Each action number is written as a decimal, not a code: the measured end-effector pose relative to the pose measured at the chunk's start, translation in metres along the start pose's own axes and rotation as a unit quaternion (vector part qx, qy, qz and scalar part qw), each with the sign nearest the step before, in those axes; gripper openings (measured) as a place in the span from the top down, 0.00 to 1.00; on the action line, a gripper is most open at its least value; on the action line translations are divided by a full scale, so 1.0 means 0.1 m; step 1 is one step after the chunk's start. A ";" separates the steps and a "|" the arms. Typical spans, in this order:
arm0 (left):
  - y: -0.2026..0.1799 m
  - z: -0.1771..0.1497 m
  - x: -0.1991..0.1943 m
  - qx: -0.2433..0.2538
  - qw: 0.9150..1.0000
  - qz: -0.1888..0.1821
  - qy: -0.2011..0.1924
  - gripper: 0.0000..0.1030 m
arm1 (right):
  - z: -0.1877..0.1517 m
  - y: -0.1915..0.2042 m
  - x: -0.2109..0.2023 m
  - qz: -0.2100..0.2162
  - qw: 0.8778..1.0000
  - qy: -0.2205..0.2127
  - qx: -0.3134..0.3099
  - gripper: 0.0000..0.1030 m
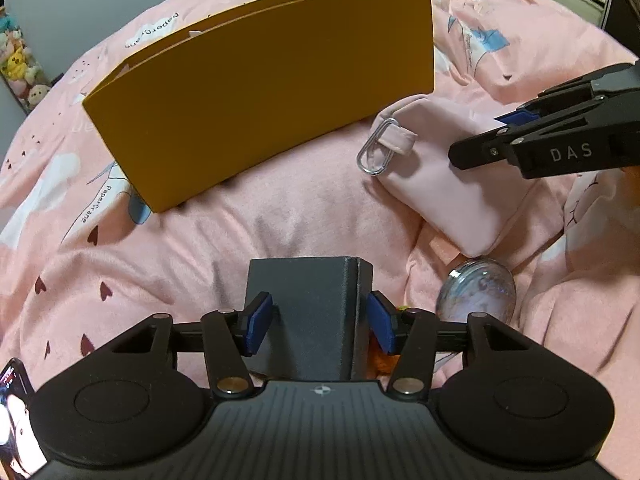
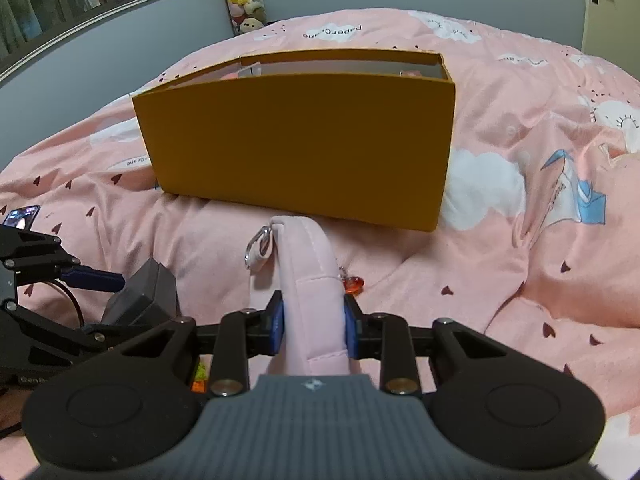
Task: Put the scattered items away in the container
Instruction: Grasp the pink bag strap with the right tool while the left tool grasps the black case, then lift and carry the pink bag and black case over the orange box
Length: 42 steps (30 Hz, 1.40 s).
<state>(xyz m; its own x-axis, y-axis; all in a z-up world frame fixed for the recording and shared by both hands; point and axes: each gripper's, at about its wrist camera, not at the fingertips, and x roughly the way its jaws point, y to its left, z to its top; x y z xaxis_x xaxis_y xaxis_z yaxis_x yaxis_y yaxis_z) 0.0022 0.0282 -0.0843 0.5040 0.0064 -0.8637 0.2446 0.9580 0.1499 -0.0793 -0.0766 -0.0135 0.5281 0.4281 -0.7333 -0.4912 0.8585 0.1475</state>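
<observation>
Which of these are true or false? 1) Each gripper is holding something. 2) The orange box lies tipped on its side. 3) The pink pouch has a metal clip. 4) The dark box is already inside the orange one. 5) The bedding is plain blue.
1) True: the left gripper clamps the dark grey box, and the right gripper clamps the pink pouch.
2) False: the orange box stands upright with its open top facing up.
3) True: a silver clip hangs from a loop on the pouch.
4) False: it sits between the left gripper's pads, in front of the orange box.
5) False: the bedding is pink, printed with clouds and small hearts.
</observation>
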 end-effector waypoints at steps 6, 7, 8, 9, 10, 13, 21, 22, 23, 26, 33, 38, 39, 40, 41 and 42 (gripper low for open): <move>-0.23 0.03 0.14 0.026 0.998 0.054 0.014 0.31 | -0.02 0.00 0.03 -0.001 1.000 0.001 0.002 0.69; -0.27 0.04 0.16 0.031 0.998 0.062 0.015 0.29 | -0.03 -0.01 0.03 -0.001 1.000 0.002 0.004 0.69; -0.30 0.05 0.19 0.035 0.997 0.070 0.017 0.28 | -0.04 -0.01 0.03 0.000 1.000 0.003 0.005 0.69; -0.33 0.06 0.21 0.037 0.996 0.078 0.020 0.28 | -0.05 -0.01 0.03 0.000 1.000 0.004 0.005 0.69; -0.35 0.07 0.24 0.040 0.995 0.086 0.022 0.26 | -0.05 -0.01 0.03 0.000 1.000 0.004 0.006 0.69; -0.41 0.09 0.32 0.052 0.992 0.112 0.030 0.24 | -0.07 -0.01 0.04 0.002 1.000 0.006 0.008 0.68; -0.47 0.07 0.31 0.080 0.986 0.141 0.026 0.34 | -0.10 -0.05 0.07 0.007 1.000 0.010 0.018 0.65; -0.45 0.07 0.27 0.079 0.987 0.140 0.023 0.39 | -0.10 -0.06 0.05 0.010 1.000 0.010 0.021 0.65; -0.45 0.07 0.23 0.078 0.987 0.140 0.020 0.43 | -0.09 -0.07 0.04 0.014 1.000 0.011 0.024 0.66; -0.43 0.07 0.10 0.077 0.986 0.147 0.011 0.54 | -0.07 -0.05 -0.01 0.021 0.999 0.013 0.020 0.67; -0.29 0.08 -0.06 0.051 0.988 0.145 -0.007 0.60 | -0.06 0.07 -0.03 0.025 1.000 0.014 -0.010 0.70; -0.16 0.09 -0.17 0.018 0.992 0.119 -0.024 0.60 | -0.02 0.03 -0.08 0.028 1.000 0.012 0.003 0.74; -0.14 0.10 -0.20 0.012 0.993 0.116 -0.029 0.60 | -0.01 0.03 -0.12 0.029 1.000 0.008 0.002 0.74; -0.12 0.11 -0.23 0.007 0.993 0.113 -0.035 0.60 | 0.01 0.04 -0.15 0.030 1.000 0.002 -0.001 0.74; -0.11 0.12 -0.26 0.003 0.993 0.111 -0.040 0.60 | 0.03 0.05 -0.19 0.029 1.000 -0.004 -0.004 0.75; -0.09 0.13 -0.31 -0.002 0.993 0.107 -0.046 0.60 | 0.05 0.06 -0.24 0.029 0.999 -0.011 -0.008 0.75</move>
<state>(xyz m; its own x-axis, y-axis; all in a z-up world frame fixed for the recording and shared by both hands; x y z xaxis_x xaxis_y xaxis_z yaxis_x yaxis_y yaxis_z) -0.0045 0.0158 -0.0529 0.6175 0.1843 -0.7647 0.1207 0.9385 0.3236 -0.0915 -0.0805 0.0087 0.5137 0.4829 -0.7091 -0.5319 0.8278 0.1784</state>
